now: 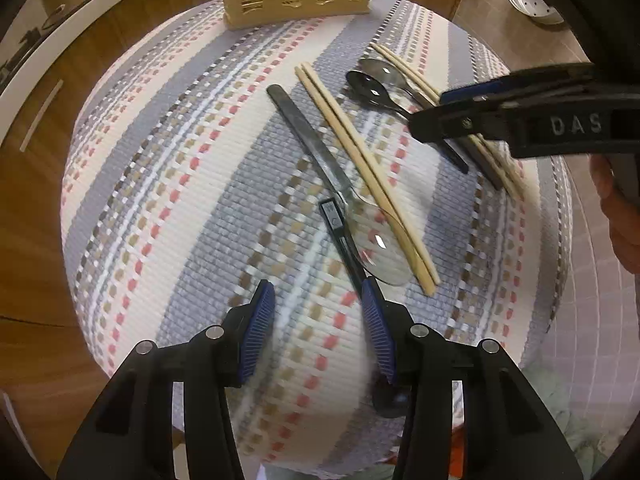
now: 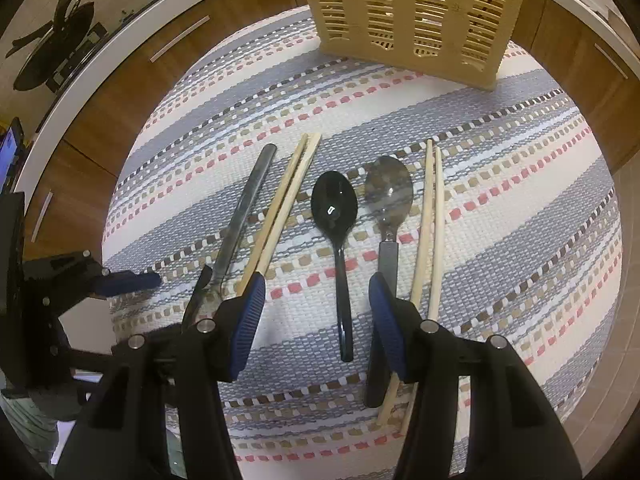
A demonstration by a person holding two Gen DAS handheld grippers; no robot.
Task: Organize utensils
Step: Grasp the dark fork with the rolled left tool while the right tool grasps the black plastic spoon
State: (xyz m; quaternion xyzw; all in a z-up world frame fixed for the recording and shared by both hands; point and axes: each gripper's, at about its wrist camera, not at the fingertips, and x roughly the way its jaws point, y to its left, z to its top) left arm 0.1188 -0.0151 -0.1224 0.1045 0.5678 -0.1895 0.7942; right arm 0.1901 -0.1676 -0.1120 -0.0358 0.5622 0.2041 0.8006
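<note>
Woven striped mat, grey/cream w/ pink and tan dashes, covered the round tabletop; wood cabinets w/ white counter behind. Beige slotted utensil basket stood at the mat's far edge; contents not visible. Utensils lay loose on the mat, well short of the basket: steel spoon, chopstick pair touching it, black spoon, grey-handled spoon, second chopstick pair. Another black-handled utensil crossed the steel spoon's bowl in left view. Right gripper hung over the black spoon, fingers spread, gripping nothing. Left gripper also spread wide, empty, near the steel spoon's bowl.
</note>
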